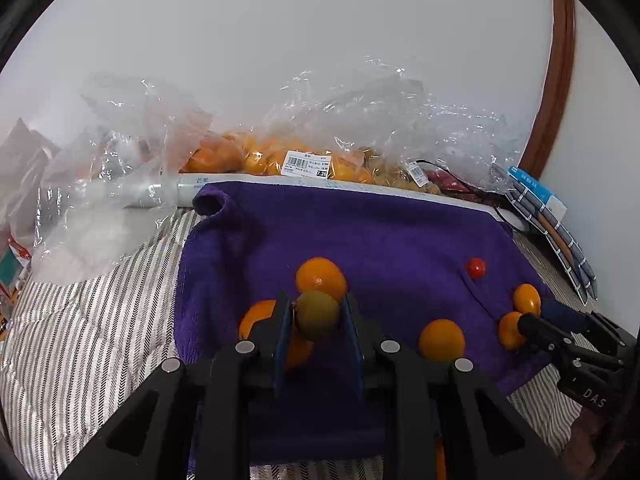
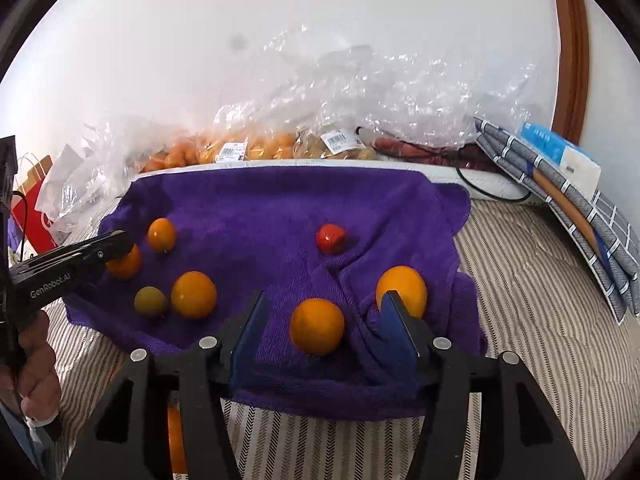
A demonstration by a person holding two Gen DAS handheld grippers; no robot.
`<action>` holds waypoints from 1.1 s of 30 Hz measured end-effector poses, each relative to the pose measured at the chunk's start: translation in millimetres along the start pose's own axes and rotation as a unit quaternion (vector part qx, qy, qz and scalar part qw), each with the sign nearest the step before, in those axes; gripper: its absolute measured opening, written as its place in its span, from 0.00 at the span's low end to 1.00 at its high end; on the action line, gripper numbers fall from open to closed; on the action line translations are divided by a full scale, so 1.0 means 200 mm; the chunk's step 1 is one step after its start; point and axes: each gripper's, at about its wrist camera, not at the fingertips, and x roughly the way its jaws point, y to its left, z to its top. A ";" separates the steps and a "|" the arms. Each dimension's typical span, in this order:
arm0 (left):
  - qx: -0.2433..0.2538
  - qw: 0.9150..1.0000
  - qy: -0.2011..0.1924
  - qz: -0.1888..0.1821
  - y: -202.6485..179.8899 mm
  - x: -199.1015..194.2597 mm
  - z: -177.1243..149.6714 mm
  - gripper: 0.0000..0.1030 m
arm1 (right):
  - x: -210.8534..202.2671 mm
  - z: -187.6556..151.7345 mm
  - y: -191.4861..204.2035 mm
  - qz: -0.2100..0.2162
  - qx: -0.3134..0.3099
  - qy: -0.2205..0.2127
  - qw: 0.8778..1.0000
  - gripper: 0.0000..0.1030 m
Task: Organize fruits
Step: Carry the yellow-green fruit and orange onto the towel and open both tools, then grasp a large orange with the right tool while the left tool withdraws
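A purple towel (image 1: 380,232) (image 2: 280,200) lies on a striped cloth with loose fruit on it. In the left wrist view my left gripper (image 1: 318,316) has its blue pads on both sides of a greenish-brown fruit (image 1: 318,315), with oranges just behind (image 1: 320,276) and to the left (image 1: 256,316). In the right wrist view that greenish fruit (image 2: 150,301) rests on the towel beside an orange (image 2: 193,294). My right gripper (image 2: 320,312) is open around an orange (image 2: 317,332); another orange (image 2: 402,288) is behind its right finger. A red tomato (image 2: 330,237) lies farther back.
Clear plastic bags (image 1: 340,120) with oranges and other produce lie against the wall behind the towel. Folded grey checked cloths (image 2: 560,208) and a blue-white box (image 2: 560,156) stand at the right. A red paper bag (image 2: 36,200) is at the left.
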 end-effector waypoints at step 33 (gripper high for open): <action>-0.028 0.999 -0.034 0.001 0.14 -0.32 -0.13 0.48 | -0.22 -0.32 0.27 0.114 -0.018 0.057 0.992 0.56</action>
